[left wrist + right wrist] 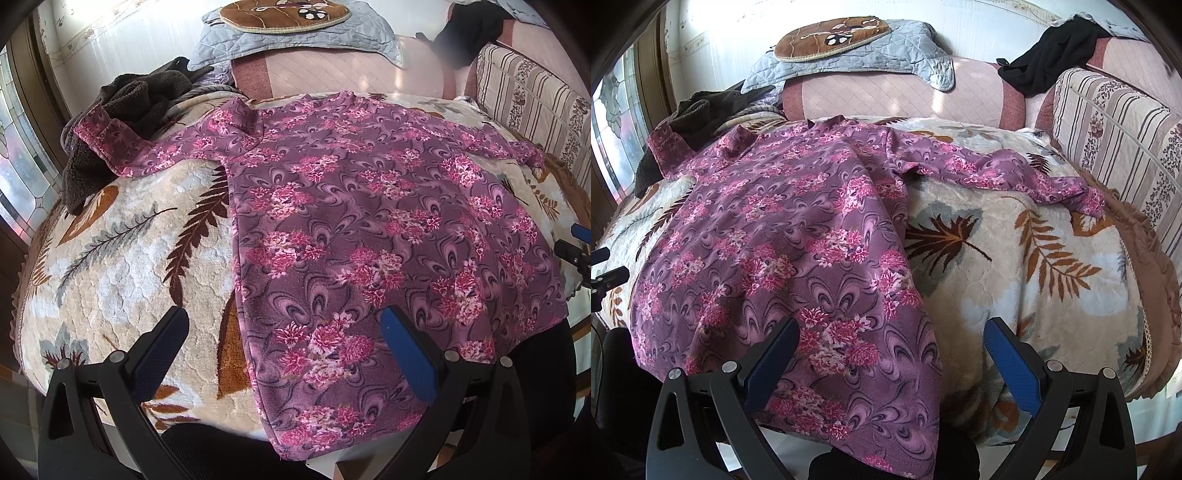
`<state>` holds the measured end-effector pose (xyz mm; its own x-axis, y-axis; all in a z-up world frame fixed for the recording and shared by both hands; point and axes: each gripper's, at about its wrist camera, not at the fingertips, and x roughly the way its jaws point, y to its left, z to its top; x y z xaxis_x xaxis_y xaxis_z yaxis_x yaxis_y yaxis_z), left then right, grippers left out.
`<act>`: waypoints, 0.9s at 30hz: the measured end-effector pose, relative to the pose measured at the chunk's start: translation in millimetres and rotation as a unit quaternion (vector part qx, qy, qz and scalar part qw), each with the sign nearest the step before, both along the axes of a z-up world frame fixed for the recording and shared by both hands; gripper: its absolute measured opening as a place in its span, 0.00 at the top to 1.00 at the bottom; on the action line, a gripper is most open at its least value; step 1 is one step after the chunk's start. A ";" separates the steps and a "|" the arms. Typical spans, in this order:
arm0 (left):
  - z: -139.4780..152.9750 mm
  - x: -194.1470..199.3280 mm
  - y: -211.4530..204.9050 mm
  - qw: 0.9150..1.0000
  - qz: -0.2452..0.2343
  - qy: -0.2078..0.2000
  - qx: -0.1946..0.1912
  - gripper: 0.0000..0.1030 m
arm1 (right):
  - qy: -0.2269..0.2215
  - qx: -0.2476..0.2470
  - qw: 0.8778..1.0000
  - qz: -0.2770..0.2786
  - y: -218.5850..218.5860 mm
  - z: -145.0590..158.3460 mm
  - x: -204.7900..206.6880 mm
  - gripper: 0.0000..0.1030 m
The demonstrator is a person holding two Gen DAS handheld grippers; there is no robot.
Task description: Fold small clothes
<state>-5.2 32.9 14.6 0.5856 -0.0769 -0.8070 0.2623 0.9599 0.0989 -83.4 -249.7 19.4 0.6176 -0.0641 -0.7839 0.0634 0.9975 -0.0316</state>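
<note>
- One purple floral top (369, 229) lies spread flat across the centre of the left wrist view, on a cream leaf-print blanket (122, 266); its hem hangs over the blanket's near edge at the bottom of the frame.
- Two sleeves are out: one reaches to the upper left onto a dark brown fleece garment (122, 110), the other trails to the upper right of the frame.
- In the right wrist view the same top (768, 240) fills the left half of the frame, with the bare blanket (1034, 258) filling the right half.
- One grey quilted pad (295, 40) with a brown embroidered cushion (284, 14) on it sits at the top centre; one black garment (1052, 55) is draped at the upper right over the pink quilted backrest (886, 96).
- Left tongs (284, 328), bottom of the frame: spread wide, holding nothing, above the top's left edge near the hem.
- Right tongs (894, 339), bottom of the frame: spread wide, holding nothing, above the top's right edge near the hem. Whether either pair touches the cloth cannot be told.
</note>
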 end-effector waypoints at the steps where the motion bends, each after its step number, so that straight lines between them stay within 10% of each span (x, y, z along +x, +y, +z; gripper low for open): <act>1: 0.0 -0.2 0.4 1.000 0.000 0.000 0.001 0.00 | 0.000 0.001 1.000 0.000 -0.2 -0.3 0.0 0.03; 27: 2.5 -8.7 6.5 1.000 0.009 -0.006 0.004 0.00 | -0.009 0.008 1.000 0.002 -2.4 4.1 -5.9 0.03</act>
